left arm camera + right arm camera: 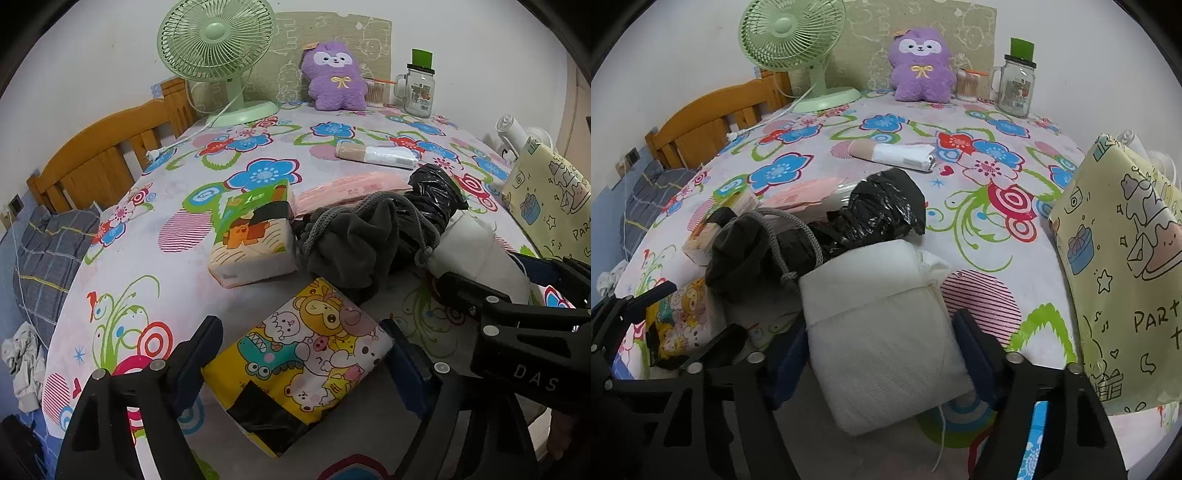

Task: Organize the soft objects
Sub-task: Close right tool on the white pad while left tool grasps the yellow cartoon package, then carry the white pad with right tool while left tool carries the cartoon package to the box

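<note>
A yellow cartoon-print tissue pack lies on the flowered tablecloth, and my left gripper has a pad against each of its sides. A white folded cloth bundle sits between the pads of my right gripper, which touch both of its sides. Just behind lie a dark grey drawstring pouch, a crumpled black plastic bag, a green tissue pack and a flat pink pack. A purple plush toy sits upright at the far edge.
A green desk fan stands at the back left, with a glass jar and cotton swabs back right. A white roll lies mid-table. A yellow gift bag stands at the right edge. A wooden headboard is on the left.
</note>
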`<state>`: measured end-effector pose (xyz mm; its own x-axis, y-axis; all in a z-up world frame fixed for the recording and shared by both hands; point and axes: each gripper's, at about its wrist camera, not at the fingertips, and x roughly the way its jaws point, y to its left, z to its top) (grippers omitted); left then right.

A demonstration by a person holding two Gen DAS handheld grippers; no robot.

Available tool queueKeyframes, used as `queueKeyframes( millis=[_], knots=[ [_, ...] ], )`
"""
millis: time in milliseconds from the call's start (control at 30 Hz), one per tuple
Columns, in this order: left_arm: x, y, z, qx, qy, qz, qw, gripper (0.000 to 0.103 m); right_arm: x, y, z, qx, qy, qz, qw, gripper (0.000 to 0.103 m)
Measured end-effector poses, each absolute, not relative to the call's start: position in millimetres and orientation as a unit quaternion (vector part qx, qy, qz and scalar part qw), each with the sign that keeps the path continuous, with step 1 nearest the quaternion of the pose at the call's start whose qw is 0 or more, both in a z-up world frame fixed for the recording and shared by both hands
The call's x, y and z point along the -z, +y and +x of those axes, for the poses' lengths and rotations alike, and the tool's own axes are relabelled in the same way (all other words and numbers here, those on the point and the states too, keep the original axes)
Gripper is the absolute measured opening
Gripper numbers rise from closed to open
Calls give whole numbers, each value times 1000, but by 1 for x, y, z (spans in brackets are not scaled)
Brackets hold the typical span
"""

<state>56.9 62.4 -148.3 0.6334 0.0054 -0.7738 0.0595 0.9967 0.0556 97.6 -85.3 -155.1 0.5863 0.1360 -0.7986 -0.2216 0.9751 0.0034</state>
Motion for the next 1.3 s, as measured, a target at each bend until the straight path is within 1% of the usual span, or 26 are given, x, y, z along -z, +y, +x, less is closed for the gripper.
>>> queueKeyframes(
  millis=[67, 167, 767, 1300],
  knots=[
    [148, 62, 57, 15, 428, 38, 903, 86, 153, -85, 96, -104, 440, -50, 891, 70],
    [148, 62, 57, 15, 428, 38, 903, 85, 149, -85, 92, -109, 434, -48, 893, 68],
    [126, 42, 47, 26, 402, 44, 914, 85, 118, -100, 70, -108, 399, -30, 910, 67],
    [86, 12, 39, 41, 372, 51, 926, 85, 72, -127, 54, -95, 362, -21, 927, 67]
  ],
)
